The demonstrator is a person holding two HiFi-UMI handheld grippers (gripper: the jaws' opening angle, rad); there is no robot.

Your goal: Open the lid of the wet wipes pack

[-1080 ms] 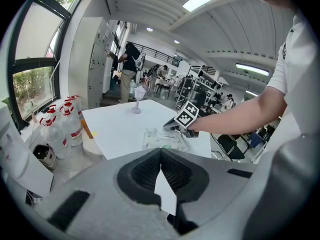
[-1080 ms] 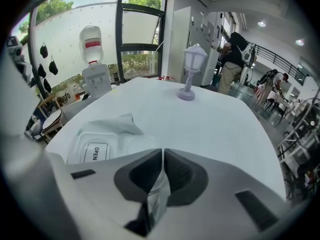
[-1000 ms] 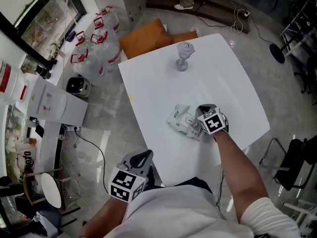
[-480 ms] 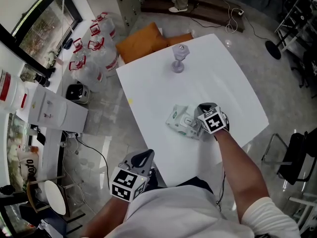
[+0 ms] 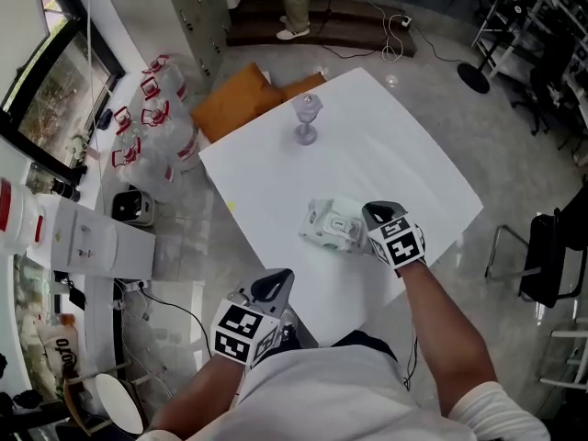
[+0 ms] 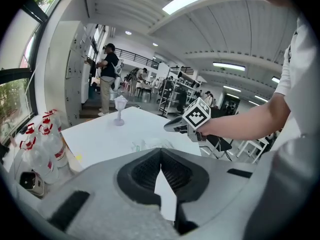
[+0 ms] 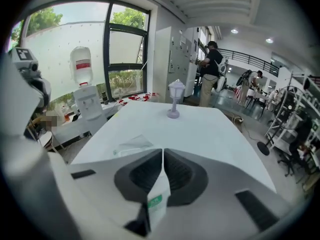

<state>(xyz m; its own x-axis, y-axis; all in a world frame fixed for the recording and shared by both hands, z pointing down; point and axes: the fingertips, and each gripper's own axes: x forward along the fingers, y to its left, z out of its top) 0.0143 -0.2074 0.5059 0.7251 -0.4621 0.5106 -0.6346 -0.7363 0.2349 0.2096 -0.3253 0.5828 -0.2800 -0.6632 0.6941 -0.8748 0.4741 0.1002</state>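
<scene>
The wet wipes pack (image 5: 328,225), white with pale green print, lies crumpled near the front of the white table (image 5: 367,145). My right gripper (image 5: 375,211) hovers just above the pack's right end with its jaws together. In the right gripper view the pack (image 7: 131,145) lies on the table ahead and to the left of the shut jaws (image 7: 163,151). A white strip with a green mark shows low between them, and I cannot tell what it is. My left gripper (image 5: 278,279) is shut on nothing. It hangs off the table's front left edge, pointing toward the pack (image 6: 145,145).
A pale purple goblet-shaped ornament (image 5: 306,118) stands at the table's far side. Beyond the left edge, on the floor, are an orange cushion (image 5: 241,99) and water bottles (image 5: 152,122). A black chair (image 5: 544,255) stands to the right. A person (image 5: 296,3) stands far back.
My right gripper has lifted up off the pack's right end. The left gripper has risen slightly. The pack stays where it was on the table.
</scene>
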